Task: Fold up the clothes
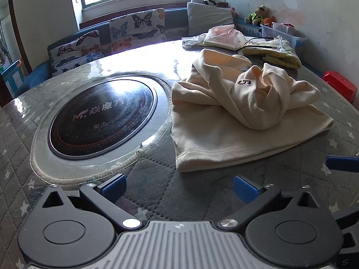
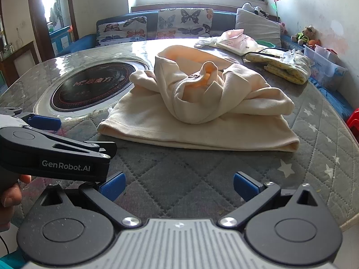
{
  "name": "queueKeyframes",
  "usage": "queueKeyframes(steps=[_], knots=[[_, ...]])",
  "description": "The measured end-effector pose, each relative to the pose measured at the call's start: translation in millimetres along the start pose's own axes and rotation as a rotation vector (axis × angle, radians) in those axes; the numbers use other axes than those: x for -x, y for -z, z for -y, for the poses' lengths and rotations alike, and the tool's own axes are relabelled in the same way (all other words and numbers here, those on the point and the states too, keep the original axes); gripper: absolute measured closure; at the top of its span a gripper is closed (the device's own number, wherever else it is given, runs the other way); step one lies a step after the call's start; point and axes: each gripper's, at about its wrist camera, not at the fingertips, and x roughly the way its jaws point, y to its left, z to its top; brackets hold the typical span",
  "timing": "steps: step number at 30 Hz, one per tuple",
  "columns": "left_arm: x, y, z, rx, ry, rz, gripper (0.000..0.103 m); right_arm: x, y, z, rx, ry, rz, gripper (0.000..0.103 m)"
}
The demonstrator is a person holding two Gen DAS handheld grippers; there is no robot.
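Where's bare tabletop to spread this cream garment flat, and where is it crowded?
Free: the quilted strip between both open grippers, left and right, and the cream garment's near hem, plus the starred corner to its right. Crowded: the far right, with the yellow cloth and bags; the cooktop fills the left.

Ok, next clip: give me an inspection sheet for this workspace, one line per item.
Surface: quilted star-print table cover with a round induction hob set in it.
Job's things: cream garment, crumpled and unfolded, bearing a number patch, apart from both grippers.
Clutter: yellow patterned cloth, plastic-wrapped packet at the far edge.
Grippers: left gripper open, empty; right gripper open, empty.
Cables: one dark cable over the yellow cloth.
Surroundings: butterfly cushions, window, teddy bear, storage box.
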Motion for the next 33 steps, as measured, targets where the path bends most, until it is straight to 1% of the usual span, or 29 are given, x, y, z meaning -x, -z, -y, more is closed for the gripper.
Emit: queueKeyframes(steps=[33], knots=[[-24.2,-23.2,6.7,-0.015,0.011,-0.04,0.0,-20.7,-16.9,17.8,-0.043,0.002,-0.026,0.0]])
